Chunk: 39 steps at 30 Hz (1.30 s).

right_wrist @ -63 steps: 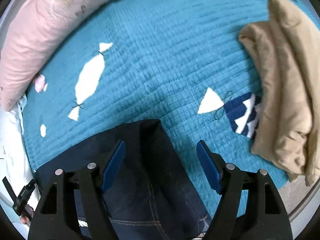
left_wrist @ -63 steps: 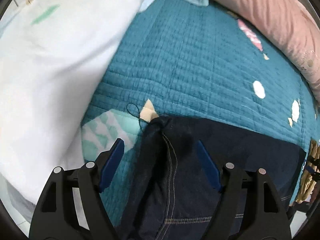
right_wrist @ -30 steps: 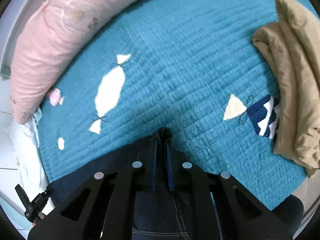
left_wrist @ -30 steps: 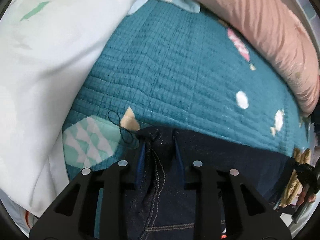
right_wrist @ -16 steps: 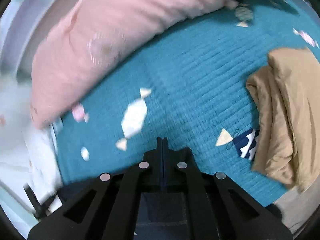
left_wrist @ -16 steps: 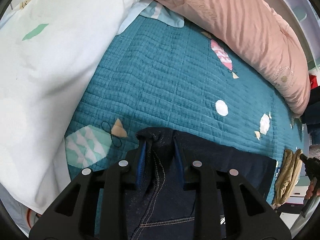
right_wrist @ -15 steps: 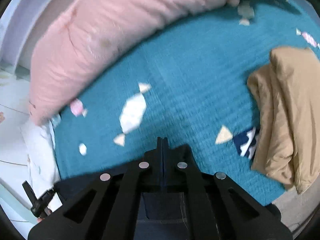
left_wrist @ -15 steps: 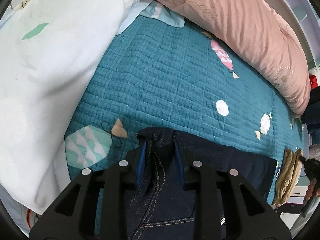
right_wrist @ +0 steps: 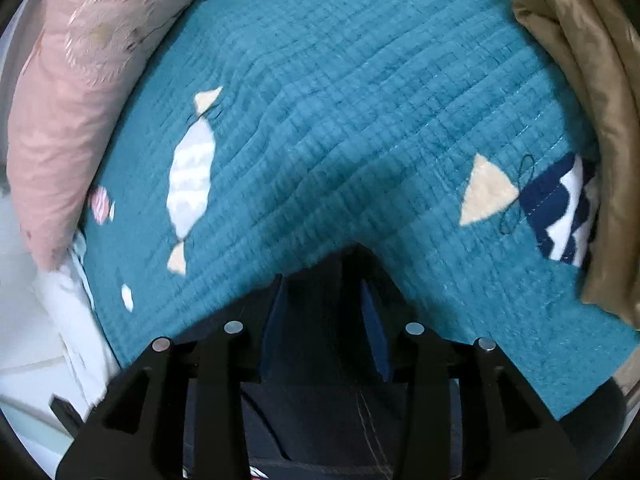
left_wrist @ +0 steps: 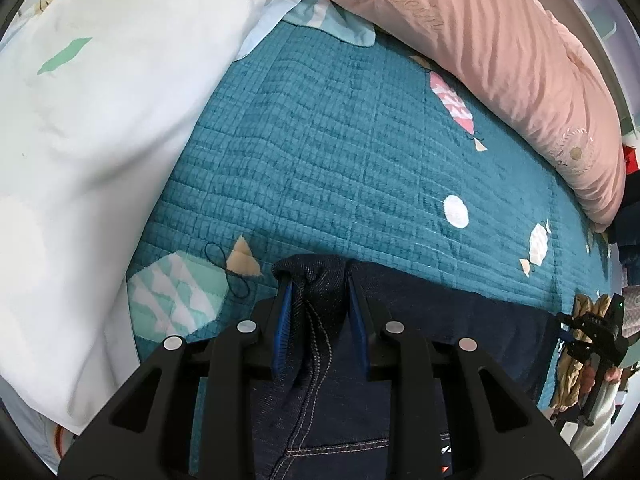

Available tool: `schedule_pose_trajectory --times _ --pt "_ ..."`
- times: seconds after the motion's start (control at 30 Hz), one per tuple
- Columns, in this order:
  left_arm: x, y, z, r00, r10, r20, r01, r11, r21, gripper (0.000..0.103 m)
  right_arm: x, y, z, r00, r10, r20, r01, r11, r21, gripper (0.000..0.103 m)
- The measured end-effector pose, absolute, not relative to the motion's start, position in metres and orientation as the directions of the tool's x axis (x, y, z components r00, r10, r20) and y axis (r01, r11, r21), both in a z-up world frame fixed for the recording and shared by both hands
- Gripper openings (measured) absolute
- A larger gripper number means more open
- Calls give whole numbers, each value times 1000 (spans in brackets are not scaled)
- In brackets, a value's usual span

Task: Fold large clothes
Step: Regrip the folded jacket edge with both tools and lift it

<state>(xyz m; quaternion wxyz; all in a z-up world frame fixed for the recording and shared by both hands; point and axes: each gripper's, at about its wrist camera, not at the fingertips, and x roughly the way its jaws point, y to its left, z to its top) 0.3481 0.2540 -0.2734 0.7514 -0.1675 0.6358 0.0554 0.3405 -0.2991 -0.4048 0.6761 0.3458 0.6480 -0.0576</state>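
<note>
Dark blue jeans (left_wrist: 440,320) lie across the near part of a teal quilt (left_wrist: 340,160). My left gripper (left_wrist: 318,284) is shut on a bunched corner of the jeans, with an orange-stitched seam running down between the fingers. My right gripper (right_wrist: 324,280) holds the other corner of the jeans (right_wrist: 320,360); its jaws stand slightly apart around the dark cloth, and the view is blurred. The right gripper also shows in the left wrist view (left_wrist: 596,332) at the far right.
A white pillow (left_wrist: 88,140) lies at the left and a long pink pillow (left_wrist: 500,48) along the back; the pink pillow also shows in the right wrist view (right_wrist: 68,80). A folded tan garment (right_wrist: 592,120) lies at the right, near the quilt's edge.
Both grippers closed on the jeans' corners and lifted them. In the last half second the right gripper dropped back toward the quilt and its jaws spread a little; the left barely moved.
</note>
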Motion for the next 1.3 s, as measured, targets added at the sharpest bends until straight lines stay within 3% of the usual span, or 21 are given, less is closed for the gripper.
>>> schedule_pose_trajectory --times 0.07,0.13,0.4,0.6,0.63,0.67,0.7,0.8,0.9,0.93,0.97,1.0,1.03,1.07,1.3 --pt "348 255 -274 187 -133 -973 -301 936 -186 26 344 -301 -408 200 401 -894 548 711 441 15" --pt "347 256 -274 189 -138 -972 -306 933 -192 26 347 -302 -408 182 375 -909 553 725 410 4" --pt "346 253 -260 208 -141 -968 -313 928 -202 26 331 -275 -358 348 171 -922 459 826 327 3" --pt "351 259 -240 256 -187 -948 -328 906 -267 24 332 -286 -325 421 229 -878 445 791 420 3" --pt "355 260 -234 273 -184 -944 -332 903 -272 18 335 -287 -314 438 221 -871 432 798 420 3" --pt "359 261 -229 284 -169 -944 -332 906 -263 3 340 -285 -308 446 212 -869 425 805 414 3" --pt "365 262 -220 321 -145 -936 -324 912 -253 0 344 -285 -301 459 207 -864 418 808 416 3" --pt "390 274 -208 337 -178 -925 -336 895 -294 0 365 -283 -292 465 231 -855 407 802 438 3" --pt "404 269 -206 324 -147 -935 -314 915 -253 0 387 -273 -301 408 180 -895 408 841 355 8" --pt "406 265 -207 316 -146 -937 -297 923 -244 2 394 -267 -306 371 161 -915 400 861 314 9" --pt "406 263 -209 304 -143 -942 -287 929 -234 6 395 -265 -310 352 157 -923 406 863 301 16" --pt "406 258 -215 276 -134 -952 -280 936 -213 23 394 -266 -311 345 161 -924 409 861 303 24" --pt "404 256 -222 247 -124 -961 -278 941 -194 54 391 -266 -312 345 167 -923 405 861 308 44" --pt "403 253 -229 229 -115 -966 -277 944 -178 63 387 -266 -312 363 154 -919 403 863 304 60" --pt "389 258 -304 43 -147 -988 -361 920 -153 62 379 -275 -335 304 100 -948 416 881 226 63"
